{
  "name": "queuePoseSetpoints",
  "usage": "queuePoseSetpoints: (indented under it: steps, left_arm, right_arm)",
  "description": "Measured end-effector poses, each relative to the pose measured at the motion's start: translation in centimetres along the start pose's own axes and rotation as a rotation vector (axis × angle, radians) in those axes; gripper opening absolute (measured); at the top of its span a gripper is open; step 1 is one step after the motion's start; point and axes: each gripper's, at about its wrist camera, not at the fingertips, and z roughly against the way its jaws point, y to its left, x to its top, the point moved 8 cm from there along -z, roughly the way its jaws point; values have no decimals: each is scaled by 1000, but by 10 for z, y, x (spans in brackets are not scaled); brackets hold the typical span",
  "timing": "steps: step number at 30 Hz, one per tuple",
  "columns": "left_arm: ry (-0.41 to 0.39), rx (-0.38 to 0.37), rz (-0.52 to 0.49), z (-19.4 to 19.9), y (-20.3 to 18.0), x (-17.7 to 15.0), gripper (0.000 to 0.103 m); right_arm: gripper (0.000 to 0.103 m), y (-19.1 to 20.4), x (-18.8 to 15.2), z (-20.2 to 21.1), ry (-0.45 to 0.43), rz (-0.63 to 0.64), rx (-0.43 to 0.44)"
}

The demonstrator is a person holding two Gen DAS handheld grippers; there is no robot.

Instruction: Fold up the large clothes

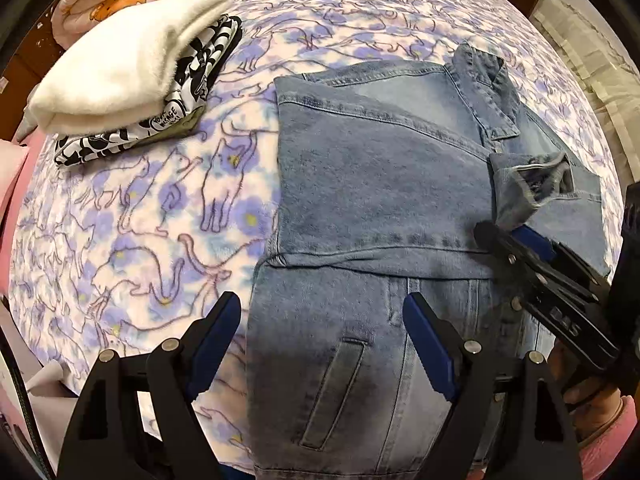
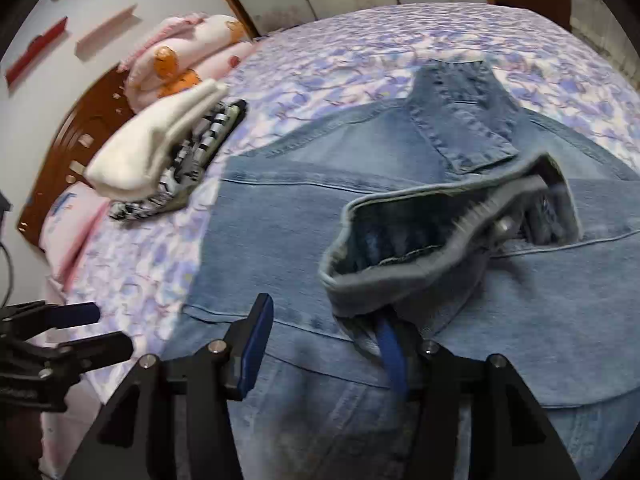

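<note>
A blue denim jacket (image 1: 372,184) lies partly folded on the bed, collar (image 1: 486,88) at the far right; it also fills the right wrist view (image 2: 280,220). My left gripper (image 1: 322,328) is open and empty above the jacket's lower part, near a welt pocket (image 1: 334,392). My right gripper (image 2: 324,340) is open; its right finger (image 2: 390,360) is inside the sleeve cuff (image 2: 400,276), which hangs over it. In the left wrist view the right gripper (image 1: 516,240) reaches in from the right at the cuff (image 1: 528,184).
A stack of folded clothes, white fleece (image 1: 120,64) on a black-and-white patterned piece (image 1: 120,140), lies at the bed's far left. A pink pillow with orange bears (image 2: 188,56) and a wooden headboard (image 2: 76,140) lie beyond. The purple cat-print blanket (image 1: 160,208) covers the bed.
</note>
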Motion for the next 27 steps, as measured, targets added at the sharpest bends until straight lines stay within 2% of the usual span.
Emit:
queuePoseSetpoints:
  steps: [1, 4, 6, 11, 15, 17, 19, 21, 23, 24, 27]
  left_arm:
    - [-3, -6, 1, -1, -1, 2, 82]
    - [-14, -26, -1, -5, -6, 8, 82]
    - [-17, -62, -5, -10, -16, 15, 82]
    - [-5, -197, -52, -29, -55, 30, 82]
    - [70, -253, -75, -65, -88, 31, 81]
    - [120, -262, -58, -83, -99, 29, 74]
    - [151, -259, -32, -98, -104, 26, 49]
    - [194, -260, 22, -114, -109, 23, 46]
    - [200, -244, 54, -119, -112, 24, 45]
    - [208, -253, 58, -118, -117, 24, 34]
    - [230, -252, 40, -115, -128, 25, 21]
  right_arm:
    - [65, 2, 1, 0, -1, -9, 36]
    - [68, 6, 1, -3, 8, -68, 169]
    - [68, 5, -1, -6, 20, -85, 189]
    - [68, -18, -5, 5, -4, -123, 89]
    - [68, -47, -10, 19, -13, -129, 10]
    - [68, -64, -14, 27, -11, -135, -30]
    - [68, -83, -19, 35, -5, -153, -65]
    - [68, -103, -24, 45, -4, -181, -95]
    - [68, -121, -29, 56, -4, -208, -131]
    - [68, -130, -32, 61, -5, -221, -148]
    - [68, -154, -40, 75, -4, -258, -208]
